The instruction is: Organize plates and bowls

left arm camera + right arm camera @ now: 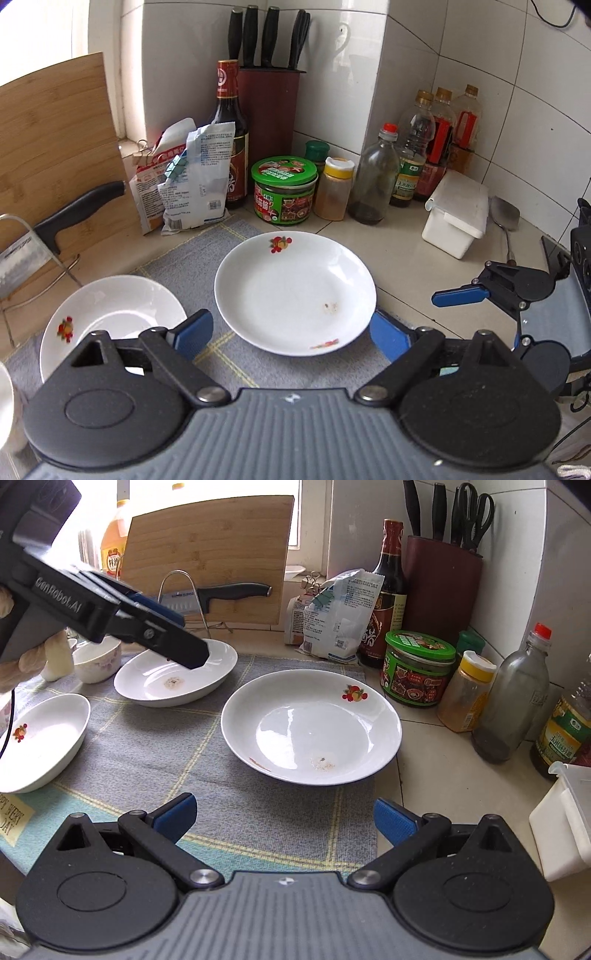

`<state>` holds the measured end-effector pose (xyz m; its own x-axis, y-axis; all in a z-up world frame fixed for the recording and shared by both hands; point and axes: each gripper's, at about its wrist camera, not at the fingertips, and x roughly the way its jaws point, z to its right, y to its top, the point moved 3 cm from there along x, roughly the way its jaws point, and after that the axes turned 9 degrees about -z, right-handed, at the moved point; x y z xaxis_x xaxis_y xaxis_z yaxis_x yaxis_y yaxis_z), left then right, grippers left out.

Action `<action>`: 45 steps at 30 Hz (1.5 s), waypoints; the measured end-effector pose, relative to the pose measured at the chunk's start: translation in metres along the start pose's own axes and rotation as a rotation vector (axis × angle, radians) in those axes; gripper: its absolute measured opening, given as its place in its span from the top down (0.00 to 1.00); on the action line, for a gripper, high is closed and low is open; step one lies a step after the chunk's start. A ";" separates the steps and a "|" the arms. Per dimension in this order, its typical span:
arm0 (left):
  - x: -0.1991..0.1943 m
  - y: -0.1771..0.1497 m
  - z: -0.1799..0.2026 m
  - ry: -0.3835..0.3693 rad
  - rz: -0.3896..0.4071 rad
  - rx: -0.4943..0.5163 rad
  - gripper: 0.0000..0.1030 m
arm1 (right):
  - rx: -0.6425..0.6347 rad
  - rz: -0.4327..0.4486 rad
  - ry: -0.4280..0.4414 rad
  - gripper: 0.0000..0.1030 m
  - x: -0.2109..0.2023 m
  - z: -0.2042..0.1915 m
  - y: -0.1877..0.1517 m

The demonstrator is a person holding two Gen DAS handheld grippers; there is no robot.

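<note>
Your left gripper (291, 334) stands wide open with nothing in it, its blue pads either side of the near rim of the big plate (295, 291) without touching. Your right gripper (286, 818) is open too and empty, with that same plate at its 12 o'clock on the grey mat (147, 746) covering the bench (443, 775). A second plate (173, 681) sits at 10 o'clock from the big one, under your left gripper's tip. A third plate (40, 738) lies at 9 o'clock, and a small bowl (98, 659) stands behind them
</note>
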<state>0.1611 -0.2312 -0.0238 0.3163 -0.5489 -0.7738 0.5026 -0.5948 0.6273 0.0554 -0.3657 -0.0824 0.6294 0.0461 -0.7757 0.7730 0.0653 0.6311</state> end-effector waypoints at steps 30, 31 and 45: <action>-0.108 -0.236 0.001 0.452 -0.067 -0.419 0.10 | -0.108 -0.028 0.263 0.00 -0.015 -0.116 -0.018; -0.108 -0.240 -0.004 0.457 -0.072 -0.423 0.10 | -0.110 -0.033 0.279 0.00 -0.012 -0.122 -0.014; -0.087 -0.254 -0.051 0.337 -0.118 -0.315 0.08 | -0.135 -0.130 0.350 0.00 0.030 -0.191 0.018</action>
<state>0.0469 -0.0025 -0.1200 0.4591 -0.2361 -0.8564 0.7539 -0.4063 0.5162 0.0733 -0.1729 -0.0957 0.4433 0.3645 -0.8189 0.8124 0.2227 0.5389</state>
